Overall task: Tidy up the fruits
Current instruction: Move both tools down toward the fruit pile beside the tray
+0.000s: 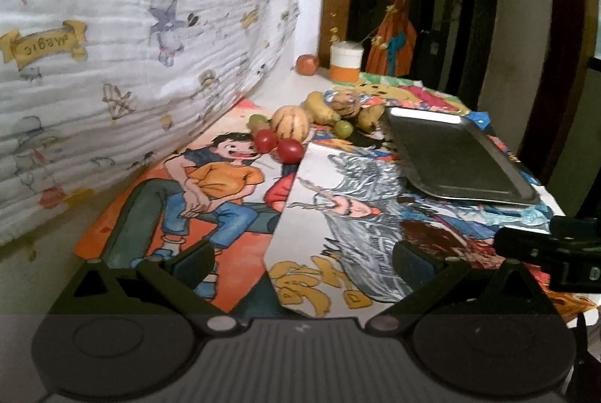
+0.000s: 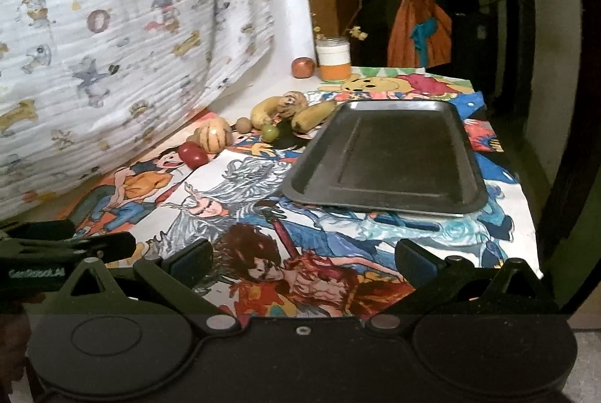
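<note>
- My left fingers (image 1: 300, 262) and right fingers (image 2: 304, 260): spread, holding nothing.
- Fruits (image 1: 300, 125) lie clustered on the bench just beside the tray (image 2: 383, 159).
- Right view alone shows the whole tray: rectangular, dull metal, rimmed.

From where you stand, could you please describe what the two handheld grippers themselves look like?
Both are matte black. The left gripper and right gripper each have two angled fingers with blue-tinted pads, triangular cut-outs, silver pivot pins and round discs on the base. Pale, partly legible lettering shows on the left gripper's side, seen from the right wrist.
</note>
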`<state>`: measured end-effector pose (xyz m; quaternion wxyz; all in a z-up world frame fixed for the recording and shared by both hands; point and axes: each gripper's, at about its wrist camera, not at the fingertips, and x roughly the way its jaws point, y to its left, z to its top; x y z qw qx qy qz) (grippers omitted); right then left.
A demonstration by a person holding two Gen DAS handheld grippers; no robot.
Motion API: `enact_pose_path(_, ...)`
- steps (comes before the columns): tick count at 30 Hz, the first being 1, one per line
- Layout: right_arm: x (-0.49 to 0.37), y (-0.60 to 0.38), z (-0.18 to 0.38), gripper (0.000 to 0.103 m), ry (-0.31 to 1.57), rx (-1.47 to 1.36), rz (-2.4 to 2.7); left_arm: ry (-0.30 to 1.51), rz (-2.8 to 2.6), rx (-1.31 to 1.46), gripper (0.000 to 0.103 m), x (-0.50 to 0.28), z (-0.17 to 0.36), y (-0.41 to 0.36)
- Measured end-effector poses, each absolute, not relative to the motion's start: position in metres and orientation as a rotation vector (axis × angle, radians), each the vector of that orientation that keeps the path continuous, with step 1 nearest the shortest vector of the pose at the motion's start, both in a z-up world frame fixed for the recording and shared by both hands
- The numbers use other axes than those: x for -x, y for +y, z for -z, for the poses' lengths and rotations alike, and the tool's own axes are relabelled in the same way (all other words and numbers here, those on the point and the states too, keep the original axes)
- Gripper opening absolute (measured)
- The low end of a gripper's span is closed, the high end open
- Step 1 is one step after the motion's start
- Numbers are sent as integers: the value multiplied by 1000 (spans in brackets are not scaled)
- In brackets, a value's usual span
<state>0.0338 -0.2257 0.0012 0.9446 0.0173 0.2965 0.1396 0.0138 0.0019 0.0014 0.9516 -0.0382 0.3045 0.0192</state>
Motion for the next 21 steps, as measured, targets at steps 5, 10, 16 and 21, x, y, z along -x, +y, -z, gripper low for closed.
enact_pose_path(5, -48, -229, -16, 103, 633, -72, -395, 634, -80, 49, 103, -23, -6, 10)
enact_pose_path(10, -71, -241, -39, 103, 614, -150, -574, 602, -76, 33, 103, -34, -15, 25)
enact_pose_path(16, -103, -239, -75, 103, 571, -56, -589, 544, -39, 60, 103, -51, -20, 44)
enact_pose_path(21, -146, -227, -85, 103, 619, -56, -646, 523, 6, 46, 103, -68, -20, 45)
